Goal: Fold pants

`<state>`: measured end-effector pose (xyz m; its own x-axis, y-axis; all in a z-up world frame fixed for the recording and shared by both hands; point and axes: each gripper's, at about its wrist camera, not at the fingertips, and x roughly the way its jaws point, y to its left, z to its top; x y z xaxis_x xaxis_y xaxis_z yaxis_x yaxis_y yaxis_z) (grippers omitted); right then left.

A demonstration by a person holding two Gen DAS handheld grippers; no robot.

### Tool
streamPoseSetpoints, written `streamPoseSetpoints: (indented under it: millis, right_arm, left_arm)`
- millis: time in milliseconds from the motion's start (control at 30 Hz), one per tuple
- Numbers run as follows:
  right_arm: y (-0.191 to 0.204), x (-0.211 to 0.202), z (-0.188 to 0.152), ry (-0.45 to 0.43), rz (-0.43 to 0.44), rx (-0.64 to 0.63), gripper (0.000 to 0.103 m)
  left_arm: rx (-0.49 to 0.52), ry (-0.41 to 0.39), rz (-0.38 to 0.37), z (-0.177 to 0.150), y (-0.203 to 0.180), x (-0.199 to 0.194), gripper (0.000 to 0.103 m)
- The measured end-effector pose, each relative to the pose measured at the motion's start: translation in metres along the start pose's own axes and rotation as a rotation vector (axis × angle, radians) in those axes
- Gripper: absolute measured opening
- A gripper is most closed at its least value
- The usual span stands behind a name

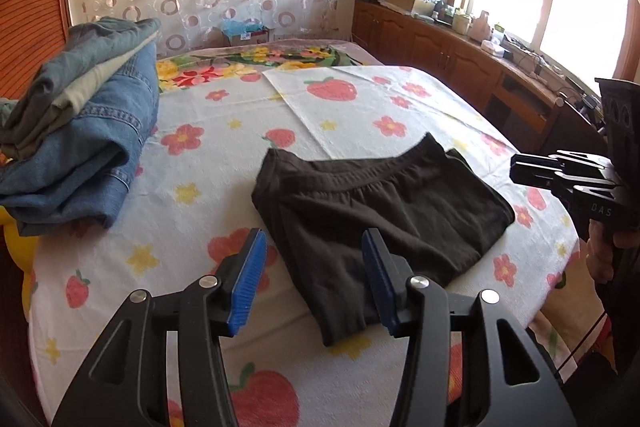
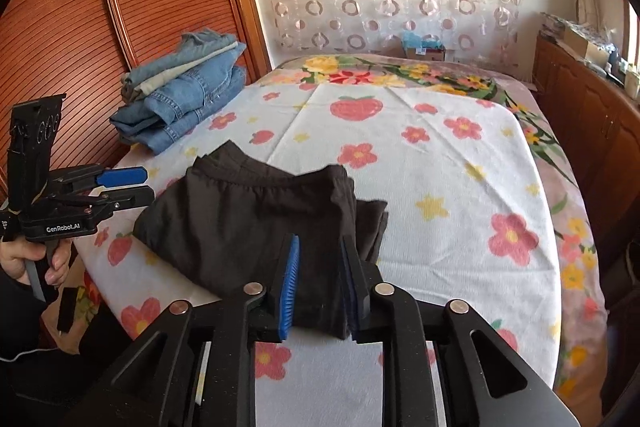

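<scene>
Dark brown pants [image 1: 380, 203] lie folded into a compact block on the strawberry-print cover, waistband toward the far side. My left gripper [image 1: 314, 267] hovers over their near left corner, blue pads [image 1: 248, 279] wide apart and gripping nothing. The right gripper [image 1: 514, 171] shows at the right edge of this view, held in a hand. In the right wrist view the pants [image 2: 248, 219] sit just ahead of my right gripper [image 2: 320, 287], its pads a little apart over the near right edge with no cloth pinched. The left gripper [image 2: 149, 183] appears at the left, fingers parted.
A stack of folded jeans [image 1: 80, 131] [image 2: 184, 99] rests on the bed's far left corner by a slatted wooden wardrobe [image 2: 120, 7]. The white flowered cover [image 2: 440, 187] stretches right and beyond. A cardboard box [image 2: 424, 49] stands at the bed's head; a cluttered wooden cabinet [image 1: 440, 47] runs under the window.
</scene>
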<state>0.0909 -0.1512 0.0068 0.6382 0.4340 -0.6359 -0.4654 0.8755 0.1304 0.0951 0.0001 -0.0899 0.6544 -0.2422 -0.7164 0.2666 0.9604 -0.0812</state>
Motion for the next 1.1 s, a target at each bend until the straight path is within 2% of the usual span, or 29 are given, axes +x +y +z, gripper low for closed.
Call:
streamPoseSetpoints:
  millis: [67, 267, 500, 733, 833, 900, 933, 967, 1000, 1100]
  right_arm:
    - [0.000, 0.003, 0.003, -0.010, -0.010, -0.009, 0.029]
    - [-0.001, 0.026, 0.015, -0.005, -0.012, -0.026, 0.034]
    - [-0.002, 0.066, 0.030, 0.060, -0.006, -0.041, 0.036]
    - [-0.008, 0.095, 0.044, 0.116, 0.004, -0.027, 0.036]
    - [-0.010, 0.105, 0.046, 0.139, 0.005, -0.023, 0.036]
    - [-0.011, 0.107, 0.046, 0.143, 0.011, -0.016, 0.036]
    - [-0.011, 0.107, 0.046, 0.138, 0.020, -0.013, 0.035]
    - [-0.011, 0.104, 0.045, 0.127, 0.028, -0.012, 0.023]
    - [-0.011, 0.102, 0.045, 0.111, 0.029, -0.012, 0.018]
    - [-0.012, 0.087, 0.044, 0.050, 0.042, -0.004, 0.008]
  left_arm:
    - [-0.002, -0.013, 0.010, 0.005, 0.003, 0.002, 0.051]
    - [-0.006, -0.017, 0.005, 0.019, 0.008, 0.016, 0.051]
    - [0.009, 0.015, -0.009, 0.027, 0.008, 0.039, 0.046]
    - [0.024, 0.063, -0.027, 0.021, 0.005, 0.057, 0.040]
    - [0.025, 0.066, -0.027, 0.020, 0.006, 0.059, 0.035]
    - [0.021, 0.057, -0.027, 0.021, 0.007, 0.059, 0.026]
    - [0.023, 0.049, -0.028, 0.022, 0.006, 0.057, 0.023]
    - [0.026, 0.039, -0.033, 0.022, 0.005, 0.055, 0.018]
    - [0.028, 0.029, -0.037, 0.023, 0.005, 0.052, 0.015]
    - [0.034, -0.017, -0.045, 0.029, 0.001, 0.039, 0.013]
